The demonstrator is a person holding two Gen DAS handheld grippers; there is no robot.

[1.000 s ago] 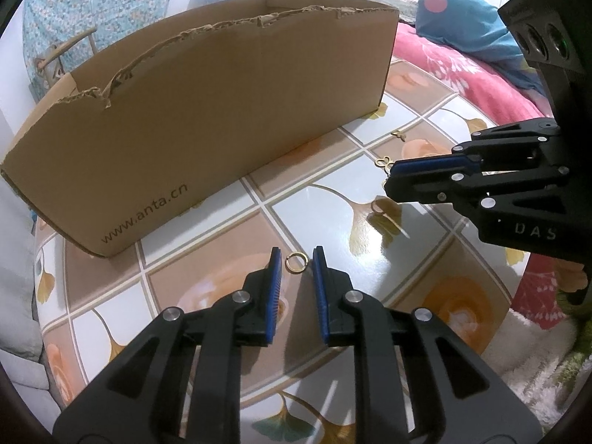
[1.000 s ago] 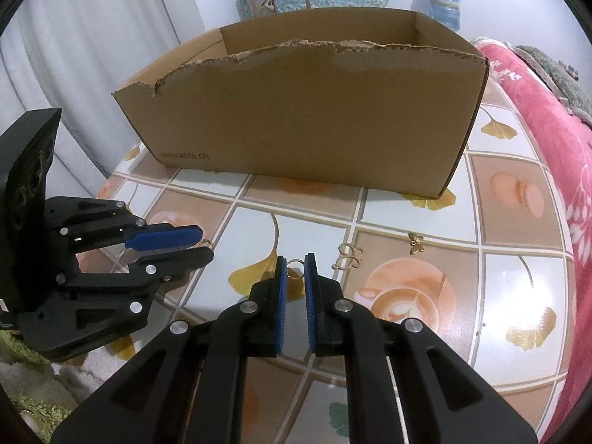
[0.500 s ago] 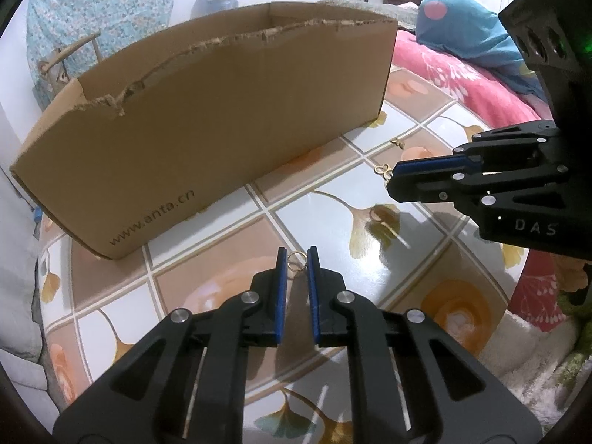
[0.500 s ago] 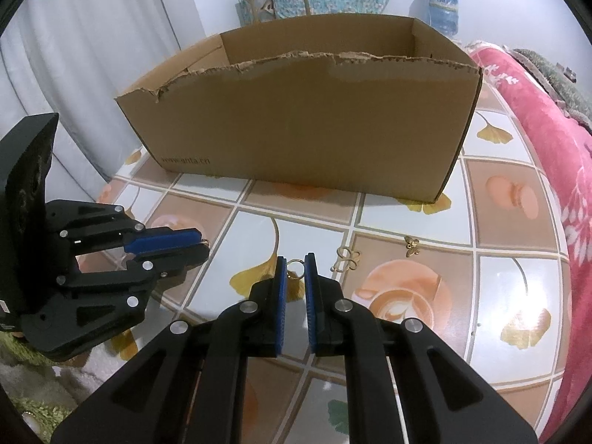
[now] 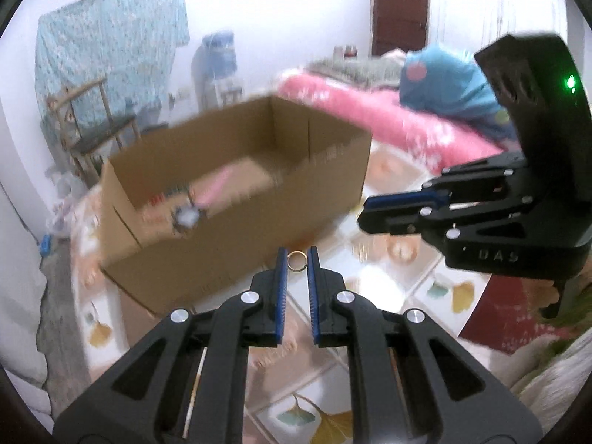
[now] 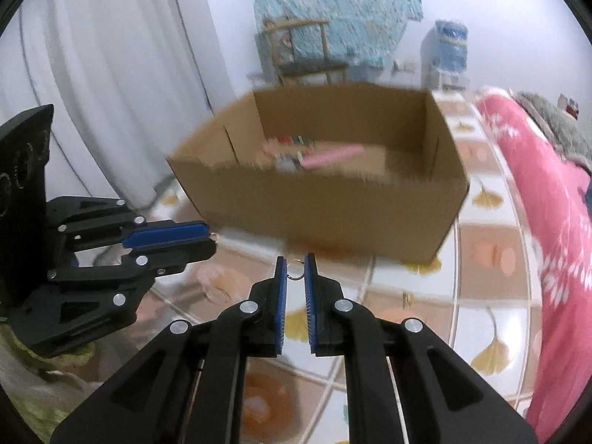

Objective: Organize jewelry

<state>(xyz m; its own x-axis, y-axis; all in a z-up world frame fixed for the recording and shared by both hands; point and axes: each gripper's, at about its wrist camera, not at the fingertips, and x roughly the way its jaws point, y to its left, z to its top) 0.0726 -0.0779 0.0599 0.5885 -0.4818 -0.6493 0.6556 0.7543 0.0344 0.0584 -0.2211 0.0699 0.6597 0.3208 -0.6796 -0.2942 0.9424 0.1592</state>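
Observation:
My left gripper (image 5: 296, 261) is shut on a small gold ring (image 5: 296, 261), held up in the air in front of the cardboard box (image 5: 259, 229). In the right wrist view my right gripper (image 6: 295, 269) is shut on another gold ring (image 6: 295, 270), also lifted off the tiled table (image 6: 481, 255). The two grippers hang side by side; the right gripper (image 5: 373, 212) shows at the right of the left wrist view and the left gripper (image 6: 207, 238) at the left of the right wrist view. The open box (image 6: 333, 218) holds a pink case (image 6: 329, 157) and blurred small items.
A small gold piece (image 6: 407, 299) lies on the table to the right of my right gripper. A pink quilt (image 6: 547, 222) borders the table on the right, with a blue cushion (image 5: 444, 85) on it. A chair (image 6: 299, 55) and a white curtain (image 6: 122, 85) stand behind.
The left gripper closed on its ring, then both grippers rose with their rings off the table. The box's inside has come into view over its torn front wall.

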